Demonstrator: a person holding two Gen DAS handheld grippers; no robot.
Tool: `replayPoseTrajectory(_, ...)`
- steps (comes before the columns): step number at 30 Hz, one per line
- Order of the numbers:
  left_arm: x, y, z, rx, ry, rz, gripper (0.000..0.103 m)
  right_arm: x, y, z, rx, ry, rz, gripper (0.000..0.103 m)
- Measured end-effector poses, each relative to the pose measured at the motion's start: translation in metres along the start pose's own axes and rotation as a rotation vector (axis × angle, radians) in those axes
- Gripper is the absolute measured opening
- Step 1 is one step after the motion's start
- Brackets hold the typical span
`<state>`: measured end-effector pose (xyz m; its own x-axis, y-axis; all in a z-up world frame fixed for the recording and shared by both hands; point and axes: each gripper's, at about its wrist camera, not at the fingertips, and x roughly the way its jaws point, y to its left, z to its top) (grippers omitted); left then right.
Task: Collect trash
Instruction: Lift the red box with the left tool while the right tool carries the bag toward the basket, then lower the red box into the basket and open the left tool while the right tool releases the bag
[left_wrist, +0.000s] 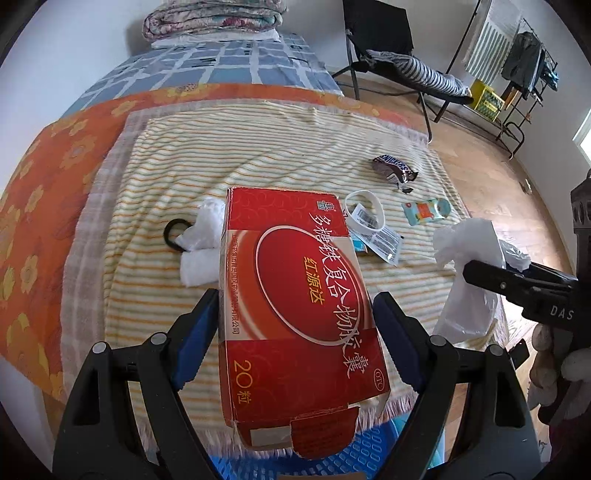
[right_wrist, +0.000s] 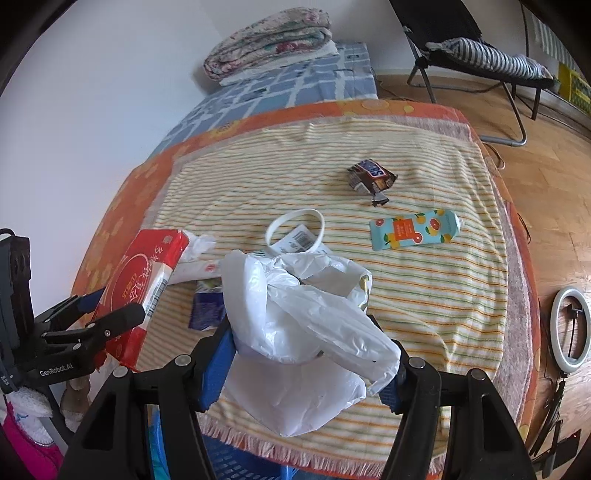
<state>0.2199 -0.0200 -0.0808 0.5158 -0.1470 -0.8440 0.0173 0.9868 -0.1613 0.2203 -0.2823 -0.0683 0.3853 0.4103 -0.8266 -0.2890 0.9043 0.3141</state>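
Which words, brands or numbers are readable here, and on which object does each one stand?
"红源达", "20粒", "OTC": red box in the left gripper.
"SNICKERS": brown wrapper.
"DAS": right gripper, seen from the left wrist.
"GenRobot.AI": left gripper, seen from the right wrist.
White tag with barcode, fruit-print tube: too small to read.

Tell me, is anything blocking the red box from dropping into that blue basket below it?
Nothing visible does. The left gripper holds the red box over the bed's edge, and the blue basket shows directly beneath, with only air between. The basket's far side is hidden.
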Motion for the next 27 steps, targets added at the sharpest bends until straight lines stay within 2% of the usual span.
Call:
replayPoseTrajectory(7,-0.035,0.006,-0.023,0.001,-0.030,-0.004,0.085,-0.018,0.017,-0.018,-0.018,-0.011,0.020,0.068)
replayPoseTrajectory(17,-0.078,0.013,-0.075,-0.020,-0.040,-0.030,0.085,-0.037,0.043,-0.058,-0.047,-0.008,0.049,0.068)
replayPoseTrajectory(27,-0.095,0.017,-0.129,-0.036,-0.004,-0.041,0.085,-0.041,0.062,-0.104,-0.057,0.017,0.070,0.068)
